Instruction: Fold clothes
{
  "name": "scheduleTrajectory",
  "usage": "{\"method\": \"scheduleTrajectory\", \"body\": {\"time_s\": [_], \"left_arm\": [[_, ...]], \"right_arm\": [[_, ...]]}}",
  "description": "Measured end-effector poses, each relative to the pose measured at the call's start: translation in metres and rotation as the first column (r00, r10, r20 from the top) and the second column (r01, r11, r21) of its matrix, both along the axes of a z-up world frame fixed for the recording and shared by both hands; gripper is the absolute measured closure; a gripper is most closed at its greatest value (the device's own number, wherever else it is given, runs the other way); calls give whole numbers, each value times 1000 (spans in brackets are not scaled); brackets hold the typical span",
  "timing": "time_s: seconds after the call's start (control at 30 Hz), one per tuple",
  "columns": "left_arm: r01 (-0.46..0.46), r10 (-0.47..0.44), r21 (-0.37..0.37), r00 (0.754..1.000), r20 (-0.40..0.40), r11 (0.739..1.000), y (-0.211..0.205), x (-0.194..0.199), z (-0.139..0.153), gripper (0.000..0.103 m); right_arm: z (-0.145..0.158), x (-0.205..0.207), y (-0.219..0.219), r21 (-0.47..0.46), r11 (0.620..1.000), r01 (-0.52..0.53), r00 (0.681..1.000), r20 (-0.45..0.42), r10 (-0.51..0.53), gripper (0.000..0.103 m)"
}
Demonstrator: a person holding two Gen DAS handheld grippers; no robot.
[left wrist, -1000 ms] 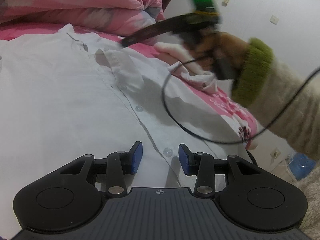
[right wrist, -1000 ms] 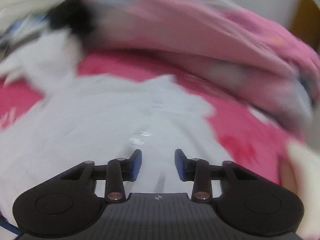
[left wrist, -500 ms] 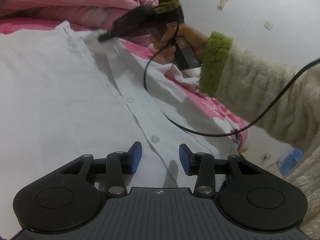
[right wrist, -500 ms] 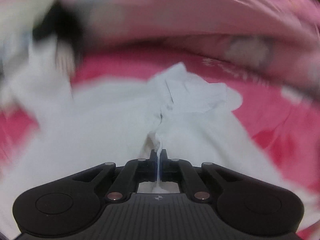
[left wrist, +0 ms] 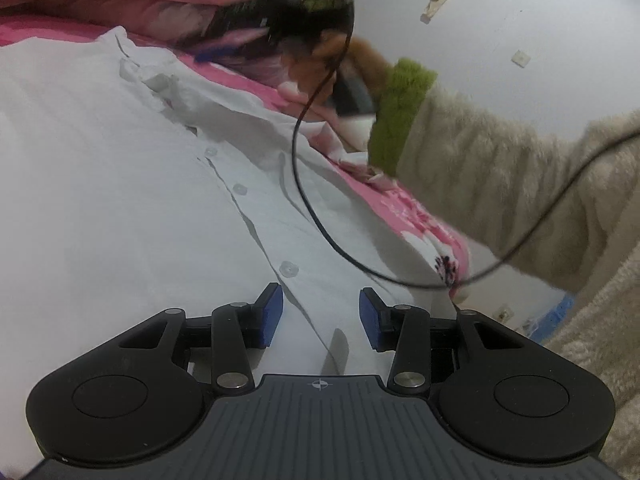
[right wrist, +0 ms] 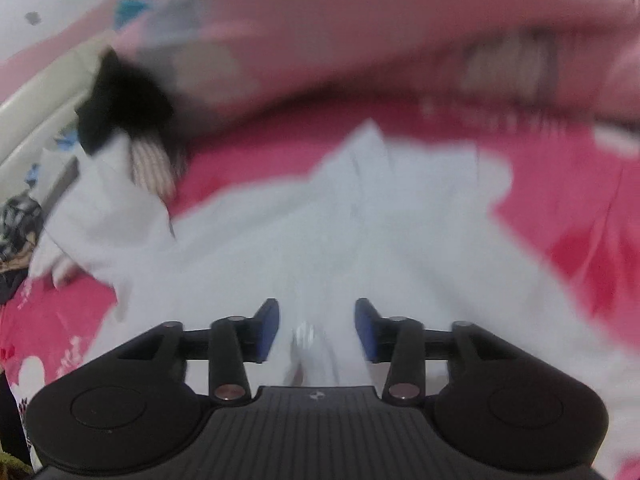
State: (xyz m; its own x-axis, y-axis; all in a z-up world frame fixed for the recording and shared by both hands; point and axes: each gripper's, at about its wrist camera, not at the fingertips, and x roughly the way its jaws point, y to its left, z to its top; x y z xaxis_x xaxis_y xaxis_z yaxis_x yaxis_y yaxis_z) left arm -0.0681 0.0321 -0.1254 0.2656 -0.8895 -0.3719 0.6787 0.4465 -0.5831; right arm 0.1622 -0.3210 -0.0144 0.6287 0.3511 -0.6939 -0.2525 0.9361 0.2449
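Blur covers most of the right wrist view: the collar end of the white shirt [right wrist: 360,216] reads only as a pale smear, and the dark and striped bundle [right wrist: 132,128] at upper left cannot be identified. The shirt lies spread, button side up, on the pink bed sheet [right wrist: 560,208], with a pink quilt [right wrist: 400,40] heaped beyond it.

Right tool [right wrist: 316,330]: jaws opening, blue pads apart. A raised fold of shirt cloth stands between them; the smear hides whether cloth touches either pad.

Left tool [left wrist: 320,316]: pads apart, nothing pinched. The button placket runs up between them toward the collar, flat on the bed.

In the left wrist view the right tool's body is a dark, streaked shape near the shirt collar; its fingers cannot be made out there. The right hand [left wrist: 340,76] is partly hidden behind a black cable [left wrist: 296,168]. The fleece sleeve with green cuff [left wrist: 400,112] is cut off at the right edge. Lower shirt hem is hidden under both tool bodies.
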Motion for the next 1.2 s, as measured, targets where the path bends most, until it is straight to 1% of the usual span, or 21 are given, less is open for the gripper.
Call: {"method": "scheduleTrajectory", "body": {"time_s": [0.07, 0.17, 0.23, 0.33, 0.4, 0.43, 0.47, 0.5, 0.57, 0.67, 0.73, 0.77, 0.8, 0.83, 0.87, 0.9, 1.1, 1.2], "left_arm": [[8, -8, -24, 1000, -15, 1000, 4, 3, -3, 61], [24, -25, -56, 999, -26, 998, 7, 7, -5, 61], [38, -39, -67, 999, -17, 997, 9, 7, -7, 61], [56, -56, -81, 998, -4, 995, 9, 7, -8, 61], [67, -67, -92, 998, 3, 993, 9, 7, -10, 61], [71, -71, -97, 997, 5, 993, 9, 7, -11, 61], [76, -75, -103, 997, 8, 992, 10, 7, -11, 61], [80, -79, -109, 997, 10, 991, 10, 6, -12, 61], [87, -86, -116, 996, 17, 989, 11, 4, -13, 61], [97, -95, -125, 995, 25, 987, 11, 2, -13, 61], [99, -97, -131, 995, 25, 986, 11, 0, -13, 61], [100, -97, -133, 995, 25, 986, 11, -2, -14, 61], [100, -98, -136, 995, 25, 986, 11, -4, -14, 61], [101, -98, -137, 995, 27, 985, 10, -5, -14, 61], [101, -98, -138, 995, 28, 985, 9, -6, -14, 61], [101, -98, -139, 995, 28, 985, 8, -7, -14, 61], [102, -99, -142, 995, 34, 984, 3, -9, -15, 61], [104, -100, -144, 994, 38, 984, 2, -10, -16, 61]], "right_arm": [[14, 16, 1, -34, 998, 45, 999, 30, -44, 57], [16, 48, 13, -137, 981, 137, 989, 67, -129, 57], [8, 72, 23, -192, 967, 170, 985, 74, -159, 59], [-7, 102, 33, -259, 950, 174, 985, 66, -162, 60], [-21, 114, 44, -346, 921, 176, 984, 62, -164, 60], [-28, 118, 44, -378, 904, 198, 980, 64, -188, 60], [-34, 121, 39, -386, 894, 227, 974, 64, -219, 60], [-38, 123, 34, -385, 889, 247, 968, 67, -241, 60], [-40, 123, 26, -360, 896, 260, 965, 77, -249, 60], [-40, 121, 31, -319, 927, 196, 980, 76, -181, 60], [-47, 125, 41, -346, 927, 142, 990, 40, -137, 60], [-52, 128, 46, -370, 921, 123, 992, 22, -124, 60], [-59, 130, 50, -400, 909, 120, 992, 14, -125, 62], [-62, 131, 52, -405, 906, 127, 991, 20, -130, 71], [-61, 131, 52, -393, 909, 141, 990, 34, -139, 81], [-59, 131, 50, -378, 912, 159, 987, 47, -153, 99], [-45, 131, 37, -285, 923, 257, 966, 115, -233, 100], [-41, 134, 29, -260, 919, 295, 954, 142, -266, 100]]}}
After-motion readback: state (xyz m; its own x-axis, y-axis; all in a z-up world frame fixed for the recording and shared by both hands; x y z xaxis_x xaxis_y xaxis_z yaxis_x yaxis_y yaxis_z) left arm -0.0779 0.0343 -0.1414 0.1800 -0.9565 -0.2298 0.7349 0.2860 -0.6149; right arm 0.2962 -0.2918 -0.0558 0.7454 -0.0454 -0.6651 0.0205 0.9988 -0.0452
